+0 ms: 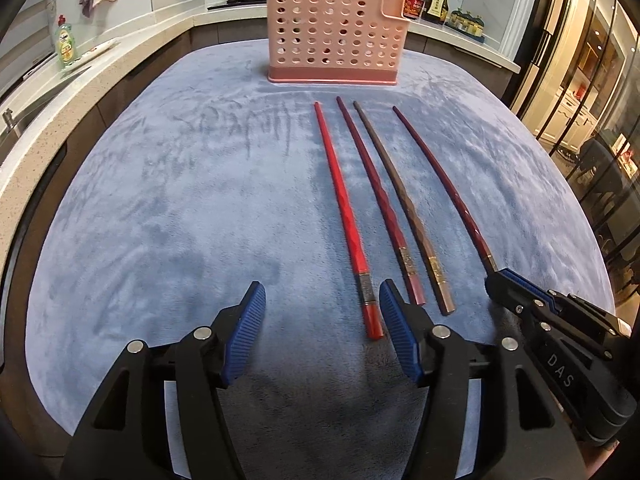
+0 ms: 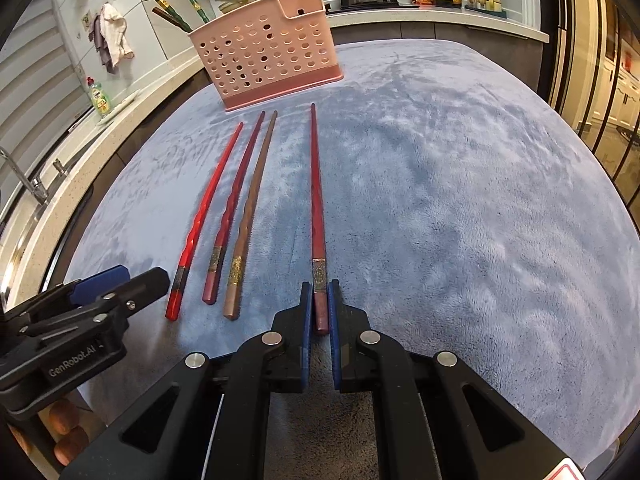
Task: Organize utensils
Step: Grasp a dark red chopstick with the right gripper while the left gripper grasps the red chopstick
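While four chopsticks lay on the bench, pickup of the rightmost was in hand.
Left view: left claw (image 1: pixel 322 312) wide open, empty, beside bright red chopstick (image 1: pixel 340 200). Right view: right claw (image 2: pixel 320 304) closed on dark red chopstick (image 2: pixel 317 200); next likely lift toward pink holder (image 2: pixel 266 50).

Black linkage arms, silver rivets, ribbed blue fingers (image 1: pixel 248 312).

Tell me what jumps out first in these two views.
Four chopsticks lie side by side on the blue cloth, tips toward the pink basket at the far edge. The right gripper is shut on the rightmost chopstick; the left gripper hangs open by the bright red chopstick.
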The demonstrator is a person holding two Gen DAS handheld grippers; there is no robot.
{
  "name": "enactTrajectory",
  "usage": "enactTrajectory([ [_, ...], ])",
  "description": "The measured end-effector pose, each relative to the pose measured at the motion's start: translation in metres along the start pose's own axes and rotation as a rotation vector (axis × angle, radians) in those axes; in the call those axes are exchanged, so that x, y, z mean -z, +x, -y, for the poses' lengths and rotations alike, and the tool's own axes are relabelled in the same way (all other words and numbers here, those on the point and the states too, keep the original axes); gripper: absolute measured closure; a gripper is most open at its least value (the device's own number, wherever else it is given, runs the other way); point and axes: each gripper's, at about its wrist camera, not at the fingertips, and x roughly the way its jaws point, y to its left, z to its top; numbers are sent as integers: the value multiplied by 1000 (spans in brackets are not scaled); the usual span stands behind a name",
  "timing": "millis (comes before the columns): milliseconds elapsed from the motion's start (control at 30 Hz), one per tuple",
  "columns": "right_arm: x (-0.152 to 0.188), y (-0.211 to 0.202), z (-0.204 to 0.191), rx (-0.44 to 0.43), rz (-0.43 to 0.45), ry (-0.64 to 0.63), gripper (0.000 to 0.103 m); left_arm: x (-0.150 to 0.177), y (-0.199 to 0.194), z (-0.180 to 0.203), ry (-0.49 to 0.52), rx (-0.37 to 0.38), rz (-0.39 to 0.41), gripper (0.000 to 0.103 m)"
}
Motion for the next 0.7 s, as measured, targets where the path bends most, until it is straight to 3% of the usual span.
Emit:
enactTrajectory([
  [267, 1, 0, 1, -9, -1, 0, 96, 0, 15, 8, 20, -28, -13, 50],
  [367, 1, 1, 0, -10, -1, -2, 96, -1, 16, 8, 28, -32, -9, 61],
  [533, 2, 1, 0, -9, 1, -8, 96, -2, 15, 4, 31, -27, -6, 91],
  [700, 1, -1, 0, -13, 1, -7, 96, -3, 11, -1, 21, 7, -15, 96],
])
